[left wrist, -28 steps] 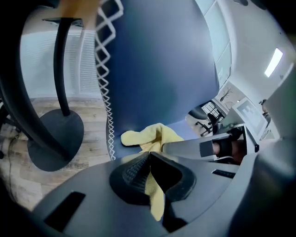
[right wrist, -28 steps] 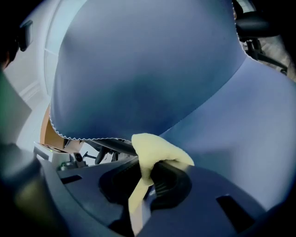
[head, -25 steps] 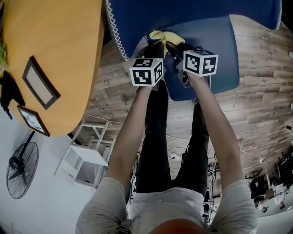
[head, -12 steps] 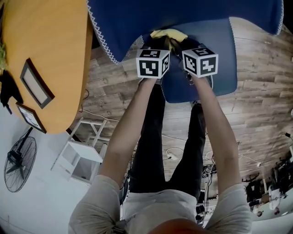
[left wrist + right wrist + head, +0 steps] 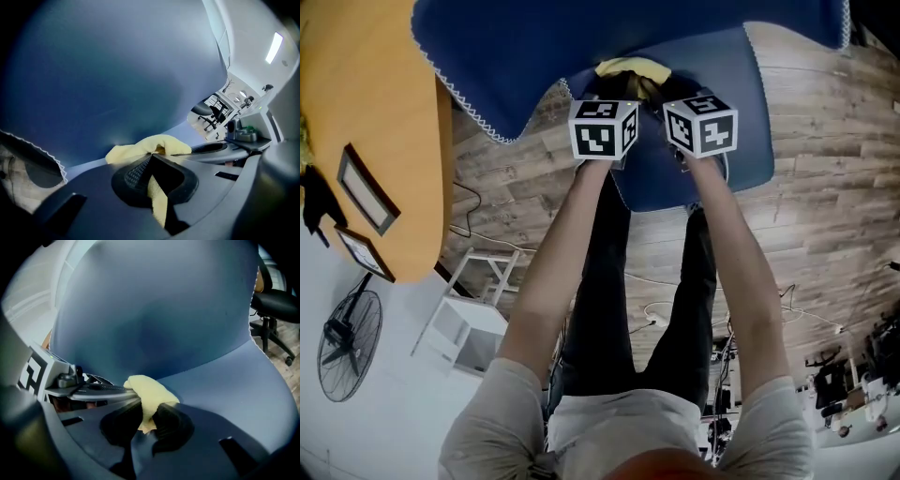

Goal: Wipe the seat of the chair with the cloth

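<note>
Wood-plank floor [image 5: 825, 216] holds an orange table [image 5: 366, 112], black fan [image 5: 347, 347] and white rack [image 5: 473, 328].

No readable text or labels.

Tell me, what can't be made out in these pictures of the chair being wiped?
The cloth: the head view shows only a yellow edge; the left gripper and right gripper cover the rest.
The chair legs: hidden under the seat in the head view, outside both gripper views.
Where cloth meets seat: blocked by the fingers in both gripper views.
</note>
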`<state>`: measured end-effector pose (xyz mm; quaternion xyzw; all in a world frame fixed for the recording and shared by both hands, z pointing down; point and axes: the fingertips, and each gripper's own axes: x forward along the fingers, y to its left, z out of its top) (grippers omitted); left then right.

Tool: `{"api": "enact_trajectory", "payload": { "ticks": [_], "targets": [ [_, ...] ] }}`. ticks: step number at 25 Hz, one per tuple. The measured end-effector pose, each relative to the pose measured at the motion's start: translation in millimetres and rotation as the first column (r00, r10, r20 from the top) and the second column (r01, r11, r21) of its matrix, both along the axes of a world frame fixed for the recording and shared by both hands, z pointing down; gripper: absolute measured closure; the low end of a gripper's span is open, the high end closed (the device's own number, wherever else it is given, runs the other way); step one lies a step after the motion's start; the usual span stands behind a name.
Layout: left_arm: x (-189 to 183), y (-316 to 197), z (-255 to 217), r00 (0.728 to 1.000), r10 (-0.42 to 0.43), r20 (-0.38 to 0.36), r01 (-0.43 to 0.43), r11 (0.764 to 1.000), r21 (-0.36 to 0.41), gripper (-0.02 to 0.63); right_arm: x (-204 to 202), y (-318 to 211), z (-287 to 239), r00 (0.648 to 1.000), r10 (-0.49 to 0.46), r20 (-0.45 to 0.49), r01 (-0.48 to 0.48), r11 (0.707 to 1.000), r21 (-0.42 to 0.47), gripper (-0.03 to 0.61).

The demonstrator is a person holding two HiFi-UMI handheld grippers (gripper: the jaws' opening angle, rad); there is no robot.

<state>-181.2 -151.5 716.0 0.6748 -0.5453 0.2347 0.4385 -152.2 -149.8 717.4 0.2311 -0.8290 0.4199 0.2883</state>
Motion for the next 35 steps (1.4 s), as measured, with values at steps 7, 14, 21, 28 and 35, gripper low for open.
{"api": "enact_trajectory", "payload": {
  "ticks": [7,14,21,28,35],
  "targets": [
    [18.5,-9.1,1.7,1.000,0.030,-0.004,-0.030,0.999,0.014,0.588,18.7,-7.2,1.4,1.000,0.020,0.007,-0.020,1.000,0.002,0.514],
    [37.1,-18.4,3.4,0.997,0.070,0.010,-0.071,0.997,0.033,0.588,38.0,-11.2,2.4,0.999,0.049,0.021,-0.049,0.999,-0.001,0.514],
    [75.8,-36.4,4.6,0.989,0.150,-0.014,-0.150,0.988,0.033,0.588,75.5,-27.2,3.5,0.996,0.084,0.003,-0.084,0.996,0.007,0.514],
    [132.8,-50.6,4.0,0.965,0.257,-0.055,-0.255,0.966,0.052,0.588,131.9,-39.2,4.5,0.985,0.174,-0.018,-0.174,0.985,0.008,0.514],
    [188.3,-48.2,4.6,0.937,0.344,-0.066,-0.340,0.939,0.057,0.588,187.1,-33.4,7.2,0.955,0.296,-0.026,-0.297,0.955,-0.014,0.514]
  ]
}}
